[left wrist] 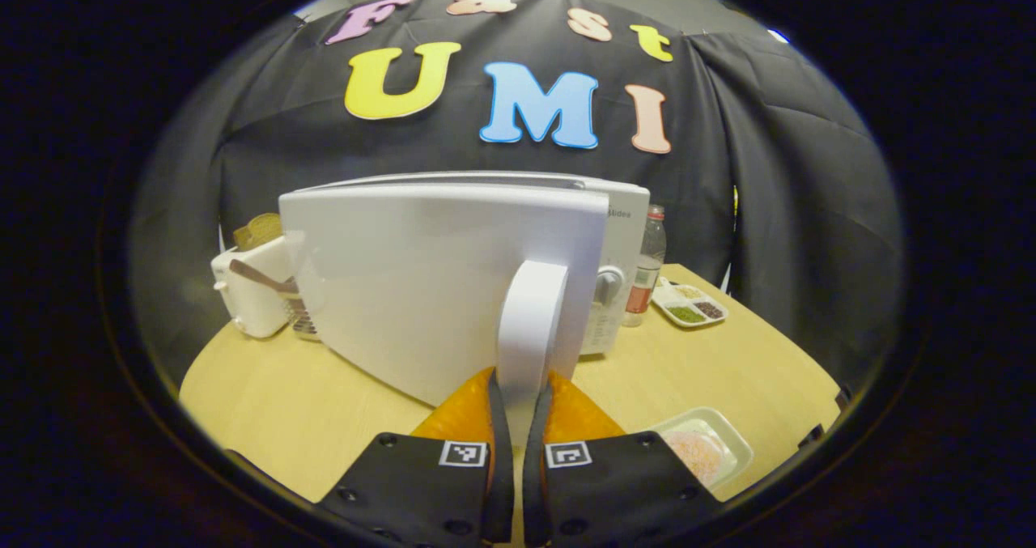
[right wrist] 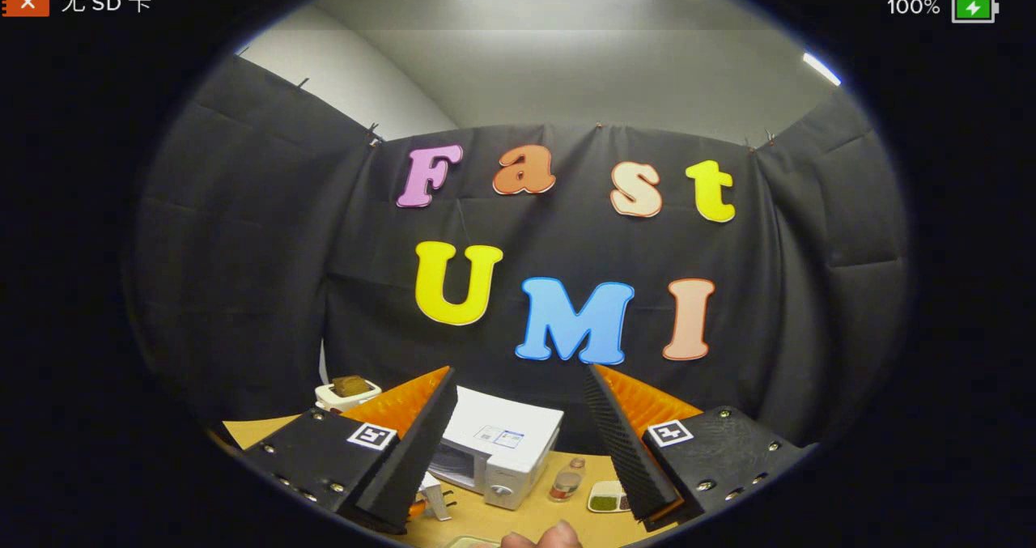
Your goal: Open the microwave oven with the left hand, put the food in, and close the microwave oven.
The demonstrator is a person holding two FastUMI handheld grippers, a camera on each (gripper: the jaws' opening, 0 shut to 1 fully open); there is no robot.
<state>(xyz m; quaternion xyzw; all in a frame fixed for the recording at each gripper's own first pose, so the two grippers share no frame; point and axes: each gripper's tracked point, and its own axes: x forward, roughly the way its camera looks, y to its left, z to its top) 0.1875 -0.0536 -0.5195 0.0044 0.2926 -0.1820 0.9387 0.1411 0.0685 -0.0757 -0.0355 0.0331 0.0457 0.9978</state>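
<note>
The white microwave (left wrist: 623,232) stands on the wooden table, and its door (left wrist: 405,289) is swung partly out toward me. My left gripper (left wrist: 522,380) is shut on the lower end of the door's upright white handle (left wrist: 532,313). The food is a pinkish heap in a white rectangular dish (left wrist: 706,449) on the table at my lower right. My right gripper (right wrist: 519,370) hangs high above the table, open, with nothing between its fingers. Far below it sits the microwave (right wrist: 503,443), and the edge of a hand (right wrist: 536,538) shows at the bottom.
A white toaster (left wrist: 251,289) holding bread stands left of the microwave. To its right are a clear bottle (left wrist: 649,265) and a divided tray (left wrist: 689,305) of small foods. Bare wooden tabletop (left wrist: 275,402) lies in front of the door.
</note>
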